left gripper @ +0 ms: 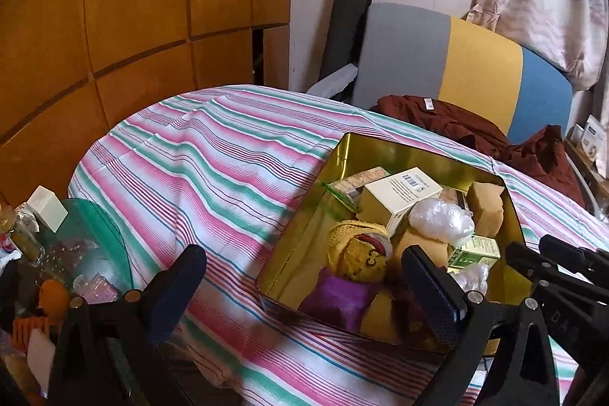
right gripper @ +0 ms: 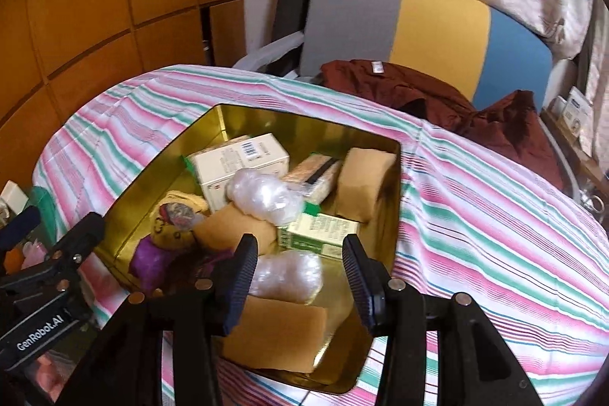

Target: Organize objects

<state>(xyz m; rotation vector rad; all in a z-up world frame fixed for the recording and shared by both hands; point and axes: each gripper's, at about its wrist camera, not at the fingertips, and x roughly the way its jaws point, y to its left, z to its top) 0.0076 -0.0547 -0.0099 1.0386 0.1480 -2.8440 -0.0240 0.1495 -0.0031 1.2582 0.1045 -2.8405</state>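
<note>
A square gold-coloured metal tin [right gripper: 388,155], open-topped, sits on the bed's pink, green and white striped cloth [right gripper: 475,200], towards the headboard end, near a crumpled dark red garment [right gripper: 430,94]. It holds a white cardboard box with a barcode [right gripper: 243,158], a green-and-white carton [right gripper: 323,229], tan foam blocks [right gripper: 363,179], two crinkled clear plastic bundles [right gripper: 266,195] and a yellow knitted soft toy with purple cloth [right gripper: 173,219]. The right gripper [right gripper: 298,278] hangs over the tin's near corner, jaws apart and empty, the nearer bundle showing between them. The left gripper [left gripper: 304,288] is also spread wide, holding nothing, above the tin's near edge. Everything here looks light: the cartons stiff but crushable, best taken across their narrow faces; the foam and toy soft, tolerant of a firm pinch; the plastic bundles probably slippery, so a deep central bite seems wise.
</note>
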